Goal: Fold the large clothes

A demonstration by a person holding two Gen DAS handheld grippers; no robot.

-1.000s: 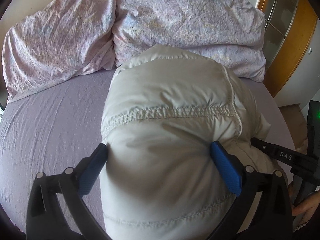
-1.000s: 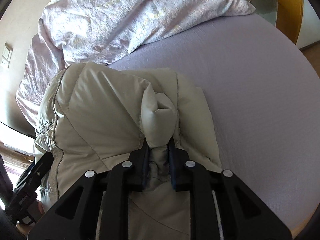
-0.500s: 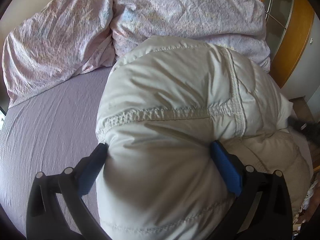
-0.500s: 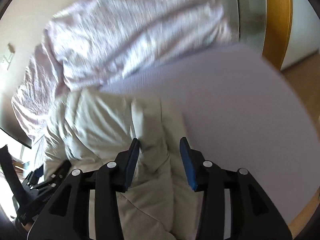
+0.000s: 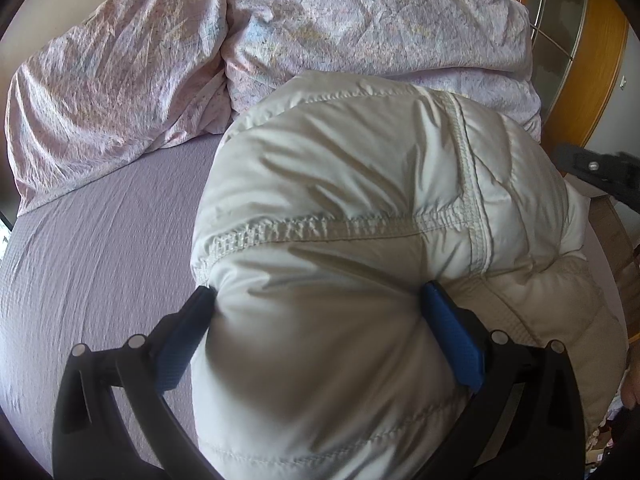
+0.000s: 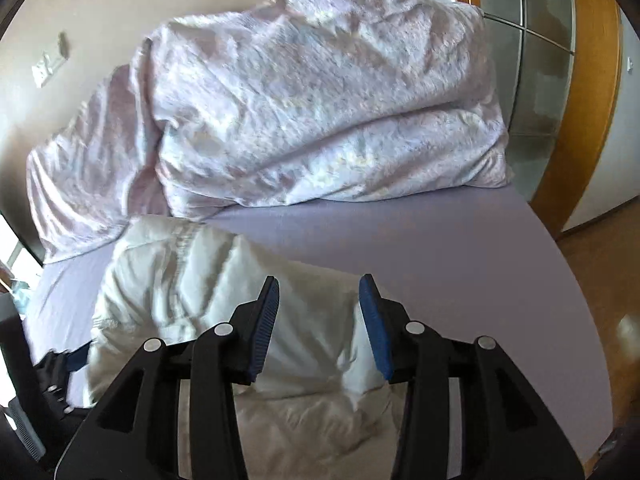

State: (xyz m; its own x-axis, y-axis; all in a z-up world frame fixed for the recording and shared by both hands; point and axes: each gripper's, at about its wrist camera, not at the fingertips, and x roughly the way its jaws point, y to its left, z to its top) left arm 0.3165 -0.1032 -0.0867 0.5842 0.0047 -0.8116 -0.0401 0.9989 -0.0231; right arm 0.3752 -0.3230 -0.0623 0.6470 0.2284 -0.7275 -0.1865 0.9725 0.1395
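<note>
The puffy cream jacket [image 5: 360, 240] lies bunched on the lilac bed sheet [image 5: 92, 248], its bulk wedged between the left gripper [image 5: 320, 300] jaws, which clamp it (stitched seams facing up). The right gripper [image 6: 319, 280] hangs above it, jaws parted, holding nothing. Crumpled floral duvet [image 6: 320, 112] sits at twelve o'clock.

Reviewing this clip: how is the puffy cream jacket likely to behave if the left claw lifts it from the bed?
The jacket bulges between the left claw's blue pads, so it probably compresses easily and is light for its bulk. Its creased shell and slumped folds suggest it would droop, not stay flat. The sheen hints at slippery fabric, so a grasp might creep.
</note>
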